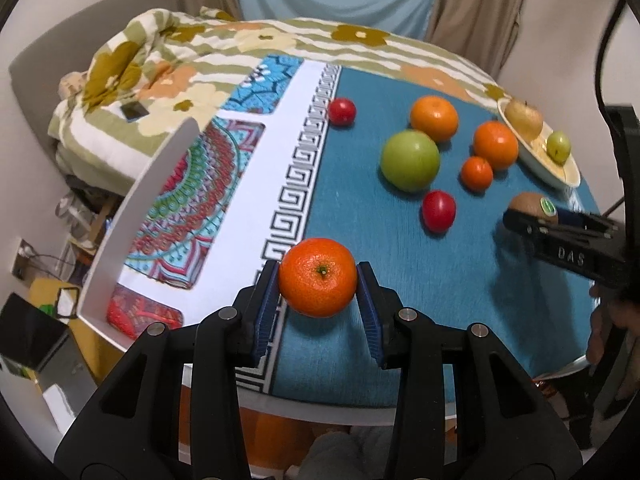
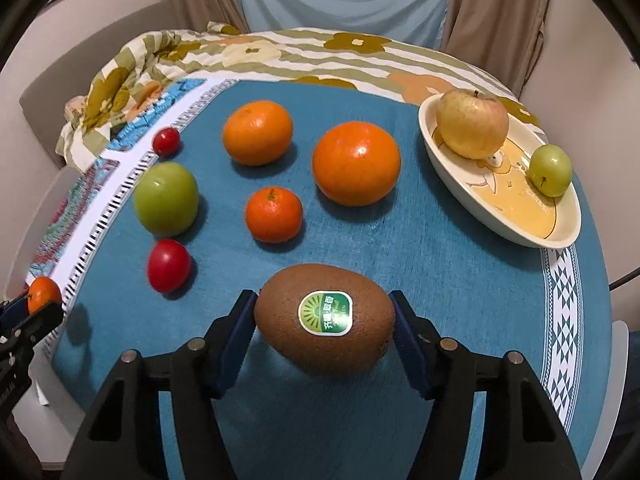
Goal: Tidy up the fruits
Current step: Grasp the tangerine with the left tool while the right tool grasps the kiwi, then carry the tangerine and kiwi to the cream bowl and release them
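Observation:
My left gripper (image 1: 318, 280) is shut on a small orange mandarin (image 1: 318, 277), held above the table's front left. My right gripper (image 2: 325, 316) is shut on a brown kiwi (image 2: 325, 319) with a green sticker, held over the blue cloth; it also shows in the left wrist view (image 1: 534, 205). On the cloth lie a green apple (image 2: 166, 199), two red tomatoes (image 2: 168, 265) (image 2: 166, 141), two big oranges (image 2: 356, 163) (image 2: 258, 132) and a small mandarin (image 2: 274, 214). A cream oval dish (image 2: 516, 216) at the right holds a yellow apple (image 2: 472, 124) and a small green fruit (image 2: 550, 170).
A round table carries the blue cloth (image 2: 420, 280) and a patterned white runner (image 1: 256, 184). A white curved chair back (image 1: 140, 208) stands at the left. A flowered quilt (image 1: 168, 68) lies behind the table, with curtains beyond.

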`<state>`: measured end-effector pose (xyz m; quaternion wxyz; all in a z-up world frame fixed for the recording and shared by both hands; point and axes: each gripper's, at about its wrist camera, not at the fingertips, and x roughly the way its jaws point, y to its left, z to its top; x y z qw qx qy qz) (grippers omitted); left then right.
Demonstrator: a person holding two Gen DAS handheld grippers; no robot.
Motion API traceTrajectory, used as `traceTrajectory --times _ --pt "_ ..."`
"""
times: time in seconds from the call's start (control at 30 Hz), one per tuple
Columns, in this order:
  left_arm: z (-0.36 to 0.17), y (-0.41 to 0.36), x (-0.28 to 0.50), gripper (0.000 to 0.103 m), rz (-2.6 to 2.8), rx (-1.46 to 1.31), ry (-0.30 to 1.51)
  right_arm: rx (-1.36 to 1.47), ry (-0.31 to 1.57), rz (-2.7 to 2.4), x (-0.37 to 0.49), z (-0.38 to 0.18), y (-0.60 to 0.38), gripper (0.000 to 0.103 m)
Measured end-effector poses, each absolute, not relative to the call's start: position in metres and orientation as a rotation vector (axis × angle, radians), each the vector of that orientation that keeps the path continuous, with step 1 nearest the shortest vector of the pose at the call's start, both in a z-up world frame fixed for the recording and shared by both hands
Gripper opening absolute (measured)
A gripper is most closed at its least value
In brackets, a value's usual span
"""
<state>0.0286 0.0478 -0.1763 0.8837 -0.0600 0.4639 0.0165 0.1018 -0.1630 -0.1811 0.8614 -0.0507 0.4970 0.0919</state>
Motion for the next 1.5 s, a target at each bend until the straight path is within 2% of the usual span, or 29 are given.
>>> traceTrajectory --times 0.43,0.8,1.1,1.5 --pt "-0.104 0.044 0.038 0.043 -0.053 -0.087 0.873 0.004 0.994 0.201 0.084 -0.116 -0.176 0.061" --pt "-0.064 -0.021 0.085 0.043 -0.175 -0.033 0.815 0.037 0.935 0.15 0.094 -0.079 -0.236 0.061" --pt "-0.067 -0.104 0.137 0.043 -0.248 -0.03 0.83 0.066 0.938 0.112 0.122 -0.077 -0.308 0.061" --pt "-0.113 -0.206 0.201 0.043 -0.32 0.025 0.915 0.101 0.995 0.112 0.168 -0.106 -0.384 0.061"
